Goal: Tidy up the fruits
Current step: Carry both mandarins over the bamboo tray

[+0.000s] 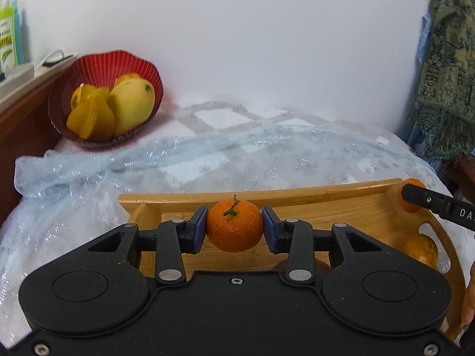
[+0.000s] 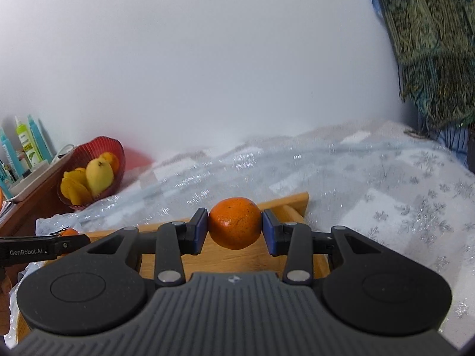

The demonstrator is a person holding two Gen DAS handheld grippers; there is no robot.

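Observation:
My left gripper (image 1: 234,227) is shut on a stemmed orange (image 1: 234,225), held above the wooden tray (image 1: 267,194). My right gripper (image 2: 234,227) is shut on a second orange (image 2: 234,227) over the tray's right end (image 2: 294,200). In the left wrist view the right gripper's finger (image 1: 436,204) and its orange (image 1: 411,185) show at the far right. Another orange (image 1: 423,250) lies in the tray by the handle cutout. A red bowl (image 1: 98,65) with a mango (image 1: 133,103), starfruit (image 1: 92,115) and an orange sits far left against the wall; it also shows as the bowl (image 2: 101,148) in the right wrist view.
A glittery pale-blue cloth (image 1: 267,154) covers the white bedding. A brown wooden ledge (image 1: 20,112) at the left carries bottles (image 2: 26,142) and a white box. A patterned green fabric (image 2: 430,44) hangs at the right. A white wall (image 1: 237,29) stands behind.

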